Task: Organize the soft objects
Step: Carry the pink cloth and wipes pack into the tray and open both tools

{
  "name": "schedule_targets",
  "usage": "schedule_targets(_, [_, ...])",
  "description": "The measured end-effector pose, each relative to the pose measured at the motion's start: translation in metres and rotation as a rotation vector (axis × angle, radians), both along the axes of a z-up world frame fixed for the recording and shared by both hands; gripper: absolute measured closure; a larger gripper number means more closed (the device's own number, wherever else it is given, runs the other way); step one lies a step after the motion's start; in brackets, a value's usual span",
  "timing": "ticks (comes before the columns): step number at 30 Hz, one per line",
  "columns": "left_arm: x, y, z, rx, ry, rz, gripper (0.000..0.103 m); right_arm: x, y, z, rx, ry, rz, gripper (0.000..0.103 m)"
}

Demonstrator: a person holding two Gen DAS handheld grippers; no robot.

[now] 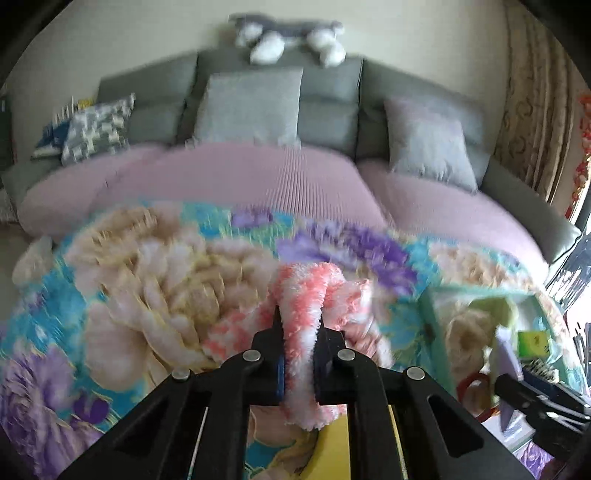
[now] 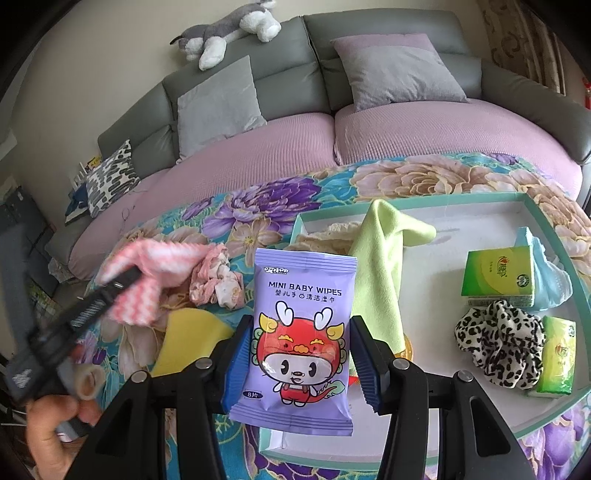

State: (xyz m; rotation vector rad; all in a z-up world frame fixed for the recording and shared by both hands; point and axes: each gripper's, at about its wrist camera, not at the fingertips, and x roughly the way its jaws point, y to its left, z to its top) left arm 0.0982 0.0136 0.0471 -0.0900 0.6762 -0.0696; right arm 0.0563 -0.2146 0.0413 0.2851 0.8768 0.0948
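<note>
My left gripper (image 1: 299, 321) is shut on a fluffy pink-and-white cloth (image 1: 306, 317) and holds it above the floral blanket (image 1: 147, 266); the cloth also shows in the right wrist view (image 2: 147, 266), left of the tray. My right gripper (image 2: 301, 332) is shut on a purple pack of mini baby wipes (image 2: 301, 325), held upright over the near left edge of the white tray (image 2: 461, 218). In the tray lie a green cloth (image 2: 384, 251), a leopard-print scrunchie (image 2: 498, 343) and two green tissue packs (image 2: 498, 273).
A crumpled pink-white rag (image 2: 218, 280) and a yellow sponge-like cloth (image 2: 188, 339) lie on the blanket left of the tray. Behind is a grey sofa with pink seat covers (image 2: 424, 129), grey cushions and a plush husky (image 2: 229, 33) on its back.
</note>
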Motion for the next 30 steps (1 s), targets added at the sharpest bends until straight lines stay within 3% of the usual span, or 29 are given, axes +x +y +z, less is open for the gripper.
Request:
schedule_targets(6, [-0.028, -0.011, 0.049, -0.052, -0.156, -0.072, 0.092, -0.014, -0.020, 0.022, -0.006, -0.076, -0.059, 0.049])
schedule_targets(13, [-0.042, -0.065, 0.066, -0.125, -0.191, -0.291, 0.092, -0.028, -0.077, 0.030, -0.049, -0.089, -0.237, 0.049])
schedule_targets(21, [-0.038, -0.149, 0.037, -0.115, -0.083, -0.505, 0.092, -0.038, -0.126, 0.018, -0.073, -0.028, -0.364, 0.049])
schedule_targets(25, [-0.029, -0.181, -0.001, -0.085, 0.045, -0.535, 0.092, -0.035, -0.135, 0.003, -0.075, 0.021, -0.370, 0.049])
schedule_targets(30, [-0.022, -0.196, -0.028, -0.074, 0.130, -0.546, 0.092, -0.033, -0.138, -0.005, -0.083, 0.044, -0.368, 0.049])
